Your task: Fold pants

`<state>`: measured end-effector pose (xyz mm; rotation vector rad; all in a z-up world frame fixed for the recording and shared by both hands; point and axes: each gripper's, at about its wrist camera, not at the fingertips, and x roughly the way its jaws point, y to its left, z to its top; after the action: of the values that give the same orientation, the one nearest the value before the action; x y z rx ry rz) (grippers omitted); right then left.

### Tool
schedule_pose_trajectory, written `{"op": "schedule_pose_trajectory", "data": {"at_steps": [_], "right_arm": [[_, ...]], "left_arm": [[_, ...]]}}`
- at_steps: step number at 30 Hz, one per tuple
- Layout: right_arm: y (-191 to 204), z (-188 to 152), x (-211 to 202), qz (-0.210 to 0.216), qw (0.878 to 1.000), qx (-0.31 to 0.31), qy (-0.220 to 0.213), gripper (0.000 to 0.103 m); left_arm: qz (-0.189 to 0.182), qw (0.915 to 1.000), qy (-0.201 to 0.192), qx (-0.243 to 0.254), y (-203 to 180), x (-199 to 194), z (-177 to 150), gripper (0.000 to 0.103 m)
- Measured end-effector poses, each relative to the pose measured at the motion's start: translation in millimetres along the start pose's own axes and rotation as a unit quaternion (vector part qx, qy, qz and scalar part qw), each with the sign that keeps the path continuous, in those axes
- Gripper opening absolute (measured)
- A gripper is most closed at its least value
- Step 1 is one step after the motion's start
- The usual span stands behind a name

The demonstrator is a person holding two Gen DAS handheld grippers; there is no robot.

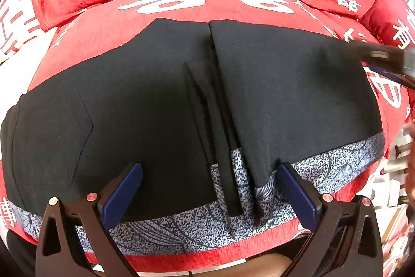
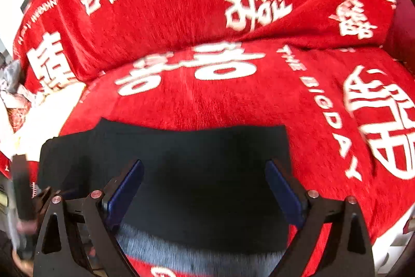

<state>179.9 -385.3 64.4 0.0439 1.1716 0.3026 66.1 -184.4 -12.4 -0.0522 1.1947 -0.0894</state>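
Note:
Black pants [image 1: 145,105] with a grey patterned waistband [image 1: 181,230] lie folded on a red seat cushion, one layer lapped over the other along a centre pleat. My left gripper [image 1: 210,170] hovers open above the waistband edge, its blue pads on either side of the pleat with nothing pinched. In the right wrist view the same black pants [image 2: 197,173] fill the lower middle. My right gripper [image 2: 205,168] is open above them, holding nothing. The right gripper's dark body [image 1: 384,56] shows blurred at the right edge of the left wrist view.
A red sofa cover [image 2: 181,4] with large white characters drapes the backrest and seat. White surfaces and clutter [image 2: 15,95] sit at the far left. Shelves with small items [image 1: 399,173] appear at the right edge.

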Motion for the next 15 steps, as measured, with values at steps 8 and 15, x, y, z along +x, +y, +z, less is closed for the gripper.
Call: {"op": "schedule_pose_trajectory", "data": {"at_steps": [8,15], "right_arm": [[41,-23,-4,-0.064,0.996,-0.055,0.003,0.103],[39,-88,-6,-0.122,0.992,-0.040,-0.013,0.103]], "left_arm": [[0.001,1.0000,-0.009,0.002,6,-8,-6,0.103],[0.006,0.9994,-0.031,0.017,12,-19,-16,0.103]]}}
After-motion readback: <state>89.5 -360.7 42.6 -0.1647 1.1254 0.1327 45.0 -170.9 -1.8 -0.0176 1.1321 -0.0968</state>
